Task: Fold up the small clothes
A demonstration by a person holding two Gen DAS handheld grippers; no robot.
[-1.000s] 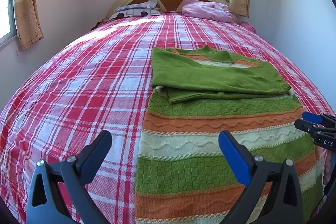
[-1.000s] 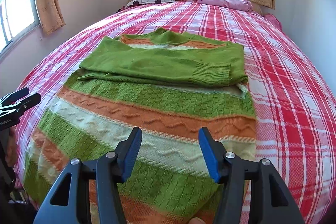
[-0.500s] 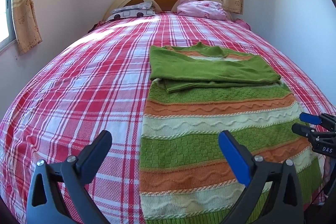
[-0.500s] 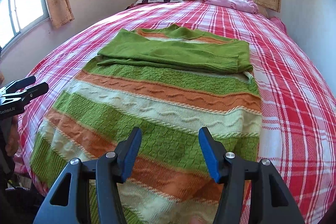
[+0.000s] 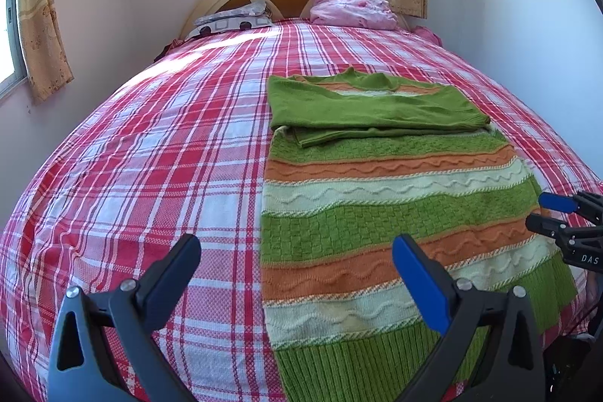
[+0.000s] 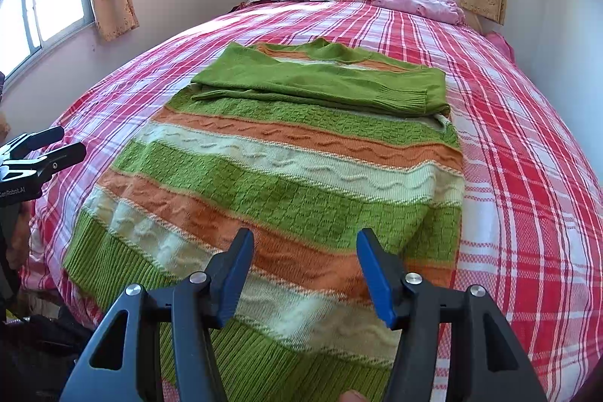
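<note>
Nearest the cameras, both grippers hang above the foot of the bed (image 5: 150, 145), each empty. The left gripper (image 5: 297, 270) has its jaws wide apart over the sweater's left edge; the right gripper (image 6: 304, 262) has its jaws partly apart over the ribbed hem (image 6: 124, 270).

Beyond them the striped sweater (image 6: 301, 191) lies flat on the plaid cover, hem toward the foot.

Farther up, both green sleeves (image 6: 320, 81) are already folded across the chest, just below the collar (image 6: 331, 49).

Judging by this, 1 stage is done. Probably left: taking the 2 hem corners and bringing the lower half up over the sleeves.
</note>
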